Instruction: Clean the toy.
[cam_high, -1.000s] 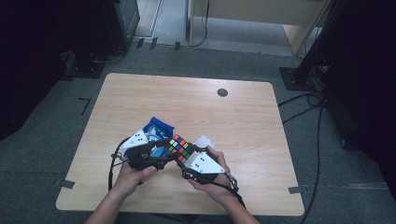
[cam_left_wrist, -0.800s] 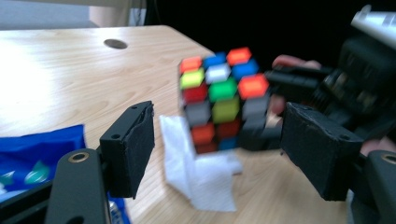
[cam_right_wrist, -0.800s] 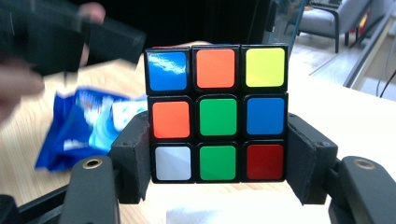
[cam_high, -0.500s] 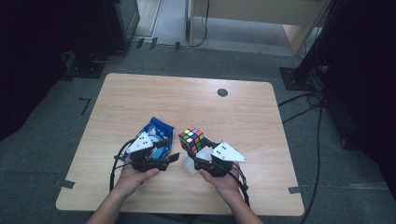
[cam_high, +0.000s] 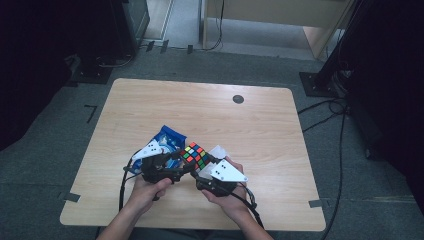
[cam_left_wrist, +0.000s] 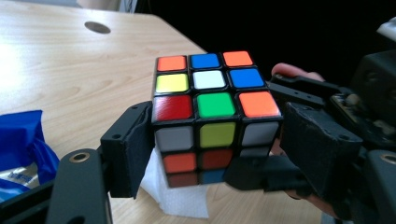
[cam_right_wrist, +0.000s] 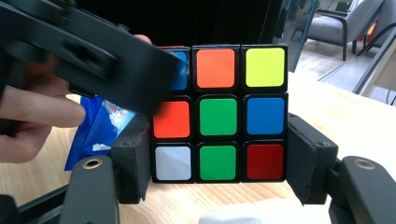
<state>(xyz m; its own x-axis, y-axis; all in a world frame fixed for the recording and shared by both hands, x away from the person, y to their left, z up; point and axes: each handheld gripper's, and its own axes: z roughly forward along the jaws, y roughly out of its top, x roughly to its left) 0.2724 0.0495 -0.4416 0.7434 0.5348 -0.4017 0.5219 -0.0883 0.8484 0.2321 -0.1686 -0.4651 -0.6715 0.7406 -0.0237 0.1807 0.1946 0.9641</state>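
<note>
wooden table (cam_high: 260, 125) | both tongs on cube (cam_high: 195, 156) | blue packet (cam_high: 167, 137) beside

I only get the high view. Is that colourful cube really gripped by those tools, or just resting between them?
Observer: It is gripped. In the right gripper view, the right hand-held gripper has its two jaws pressed on opposite sides of the cube, at its bottom row.
Operator: And the other tool?
Observer: In the left gripper view, the left hand-held gripper has one jaw flat against the cube's side. I cannot tell whether the other jaw touches.
Operator: What is under the cube?
Observer: A white tissue lies on the table just below it.
</note>
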